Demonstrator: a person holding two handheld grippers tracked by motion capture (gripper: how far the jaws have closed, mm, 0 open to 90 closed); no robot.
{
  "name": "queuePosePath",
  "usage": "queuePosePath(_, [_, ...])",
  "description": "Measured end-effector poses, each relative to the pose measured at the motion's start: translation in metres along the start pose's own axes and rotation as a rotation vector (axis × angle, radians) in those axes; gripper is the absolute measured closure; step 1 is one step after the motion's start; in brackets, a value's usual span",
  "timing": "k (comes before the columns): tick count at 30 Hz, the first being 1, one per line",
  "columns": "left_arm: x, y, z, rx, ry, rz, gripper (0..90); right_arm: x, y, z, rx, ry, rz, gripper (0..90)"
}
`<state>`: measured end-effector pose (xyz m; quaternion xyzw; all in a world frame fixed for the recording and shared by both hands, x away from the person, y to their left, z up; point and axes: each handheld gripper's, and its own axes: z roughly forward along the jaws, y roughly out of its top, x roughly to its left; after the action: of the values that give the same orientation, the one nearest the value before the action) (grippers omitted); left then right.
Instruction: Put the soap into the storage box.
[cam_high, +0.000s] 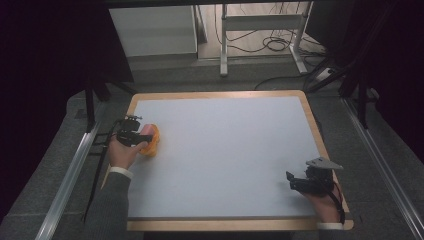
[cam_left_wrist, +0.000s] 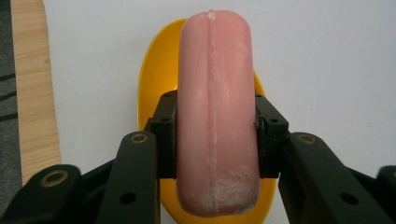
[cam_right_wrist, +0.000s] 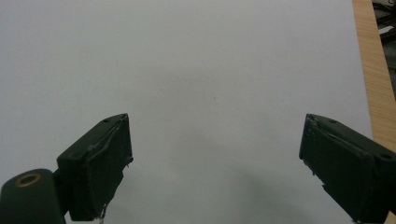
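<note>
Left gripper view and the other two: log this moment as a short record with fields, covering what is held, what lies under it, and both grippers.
held item: pink soap bar, on edge, lengthwise along the jaws
under it: yellow soap dish on the white table
left gripper: jaws shut on the soap bar's two flat sides
right gripper: jaws wide open, nothing between them, above bare table
place of the dish: near the table's left edge
place of the right gripper: near the table's front right corner

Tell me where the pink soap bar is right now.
The pink soap bar is clamped in the left hand-held gripper, directly over the yellow dish, near the left edge of the table in the high view.
</note>
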<state>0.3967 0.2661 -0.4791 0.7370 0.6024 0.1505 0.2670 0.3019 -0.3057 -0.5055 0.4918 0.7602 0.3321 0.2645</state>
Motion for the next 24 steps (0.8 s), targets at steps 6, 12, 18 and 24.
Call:
queuePosePath(6, [0.003, -0.003, 0.006, 0.014, 0.004, -0.007, 60.3, 0.001, 0.0, 0.0, 0.001, -0.002, -0.001, 9.0])
queuePosePath(12, [0.004, -0.006, 0.006, -0.013, -0.01, -0.019, 56.0, 0.001, 0.0, 0.0, 0.004, -0.005, -0.005, 9.0])
queuePosePath(18, [0.004, -0.005, -0.009, -0.059, -0.026, -0.013, 26.3, 0.001, 0.0, 0.0, 0.005, -0.013, -0.006, 8.9])
queuePosePath(24, [-0.006, -0.018, -0.027, -0.133, -0.083, 0.056, 22.5, 0.003, 0.0, 0.0, 0.004, -0.012, -0.011, 9.0])
